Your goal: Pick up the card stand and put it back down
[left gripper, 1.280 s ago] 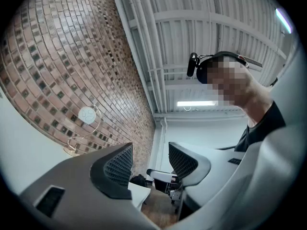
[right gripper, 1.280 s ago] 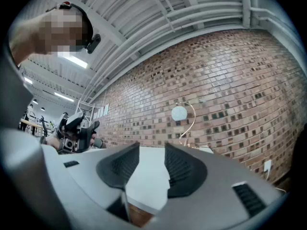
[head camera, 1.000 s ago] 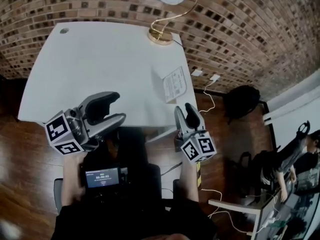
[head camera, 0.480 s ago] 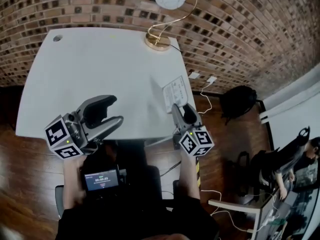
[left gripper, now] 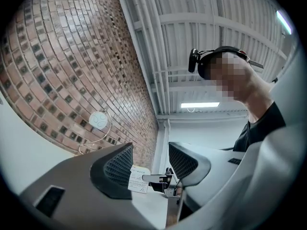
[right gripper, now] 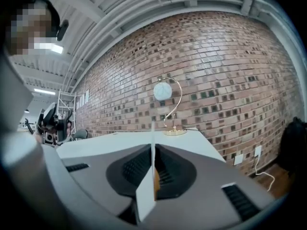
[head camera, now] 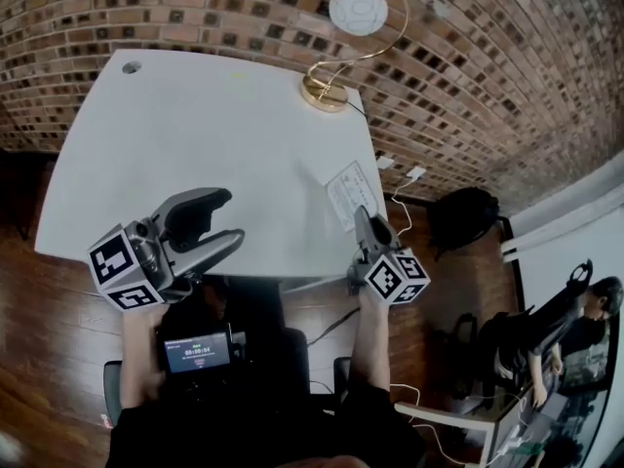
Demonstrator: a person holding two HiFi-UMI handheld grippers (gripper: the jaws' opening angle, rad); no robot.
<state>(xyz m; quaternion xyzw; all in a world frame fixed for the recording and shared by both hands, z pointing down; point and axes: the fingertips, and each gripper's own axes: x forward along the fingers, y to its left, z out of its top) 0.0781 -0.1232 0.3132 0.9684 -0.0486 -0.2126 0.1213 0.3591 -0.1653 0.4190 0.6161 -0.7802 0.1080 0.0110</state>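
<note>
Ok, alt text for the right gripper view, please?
The right gripper is closing its jaws on the thin white card stand, seen edge-on between them. Beyond lies a white table with a gold lamp against a brick wall.

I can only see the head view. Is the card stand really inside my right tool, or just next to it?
Observer: Inside. The right gripper view shows the card stand upright and edge-on between the jaws of the right tool, which are closing on it.
Operator: Is my left tool grabbing anything?
Observer: No. The left gripper view shows the left tool open, with nothing between its jaws.
Operator: Can that one see the card?
Observer: Yes, small and far off, framed in the gap between its jaws.
</note>
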